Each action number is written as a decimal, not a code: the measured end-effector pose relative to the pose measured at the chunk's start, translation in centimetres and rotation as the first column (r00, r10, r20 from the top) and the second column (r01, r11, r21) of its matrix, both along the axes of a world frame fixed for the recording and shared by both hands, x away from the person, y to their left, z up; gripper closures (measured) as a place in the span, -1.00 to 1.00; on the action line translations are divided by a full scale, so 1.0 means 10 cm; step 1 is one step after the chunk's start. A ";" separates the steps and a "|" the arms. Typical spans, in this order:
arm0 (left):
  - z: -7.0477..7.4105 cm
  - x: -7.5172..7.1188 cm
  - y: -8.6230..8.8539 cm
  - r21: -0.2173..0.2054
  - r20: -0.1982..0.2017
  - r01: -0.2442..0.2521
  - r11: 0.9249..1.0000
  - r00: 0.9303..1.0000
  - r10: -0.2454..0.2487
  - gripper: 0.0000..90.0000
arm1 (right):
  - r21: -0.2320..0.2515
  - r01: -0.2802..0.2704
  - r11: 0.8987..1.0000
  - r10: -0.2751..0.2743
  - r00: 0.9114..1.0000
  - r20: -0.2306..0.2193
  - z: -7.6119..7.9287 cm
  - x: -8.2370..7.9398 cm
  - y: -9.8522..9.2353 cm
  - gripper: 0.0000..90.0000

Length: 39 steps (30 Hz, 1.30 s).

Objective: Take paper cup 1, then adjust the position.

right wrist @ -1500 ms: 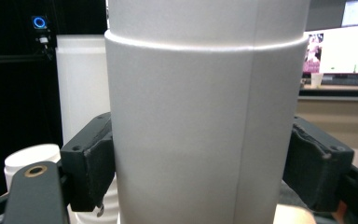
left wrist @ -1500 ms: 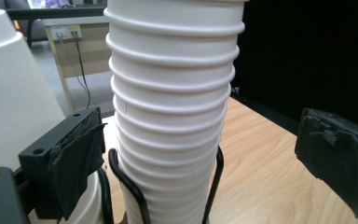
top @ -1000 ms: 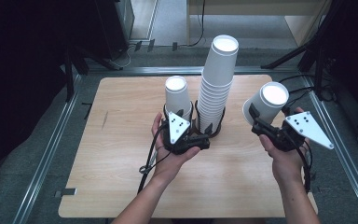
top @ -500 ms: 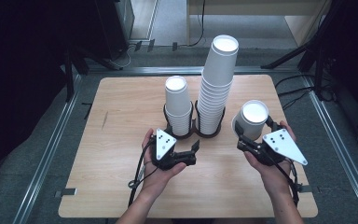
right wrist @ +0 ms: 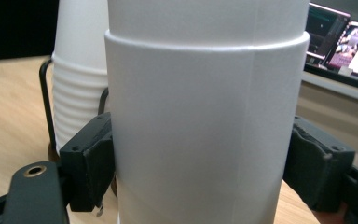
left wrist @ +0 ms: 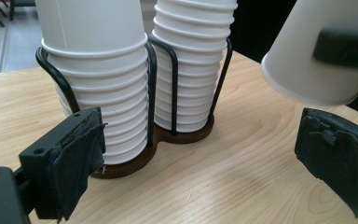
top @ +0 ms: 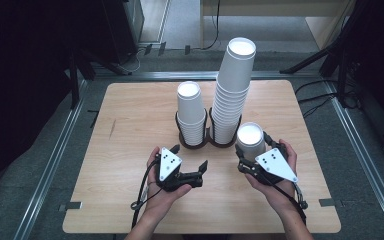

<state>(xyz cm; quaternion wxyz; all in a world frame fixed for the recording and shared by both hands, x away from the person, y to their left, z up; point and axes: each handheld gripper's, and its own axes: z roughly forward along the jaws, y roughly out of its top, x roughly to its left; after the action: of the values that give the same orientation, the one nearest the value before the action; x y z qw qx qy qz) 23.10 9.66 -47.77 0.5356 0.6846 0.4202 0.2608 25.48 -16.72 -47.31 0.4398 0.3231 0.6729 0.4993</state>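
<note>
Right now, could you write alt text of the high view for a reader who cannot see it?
The right tongs hold a white paper cup upside down, low over a wooden table. The left tongs are open and hold nothing. Behind them, a black wire rack holds a short stack of cups and a tall stack.

White paper cup (top: 250,140) upside down, beside taller stack (top: 232,95).
</note>
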 end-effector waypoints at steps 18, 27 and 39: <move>0.07 -0.06 -0.01 -0.007 -0.008 0.092 0.996 0.996 -0.093 -0.92 | -0.300 -0.042 0.953 0.075 0.992 0.100 -0.24 -0.12 0.33 -0.58; 0.07 -0.07 -0.02 -0.020 -0.015 0.135 0.991 0.991 -0.136 -0.92 | -0.335 -0.036 0.942 0.090 0.985 0.146 -0.29 -0.17 0.37 -0.54; 0.04 -0.09 -0.10 0.006 -0.023 0.194 0.981 0.981 -0.194 -0.92 | -0.386 -0.082 0.919 0.154 0.975 0.161 -0.34 -0.23 0.45 -0.52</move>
<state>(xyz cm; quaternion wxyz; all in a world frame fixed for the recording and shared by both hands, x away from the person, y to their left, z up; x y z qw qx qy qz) 22.19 8.62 -47.34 0.5510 0.7273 0.3563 0.2013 23.18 -12.19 -50.71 0.5243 0.1426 0.7298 0.4149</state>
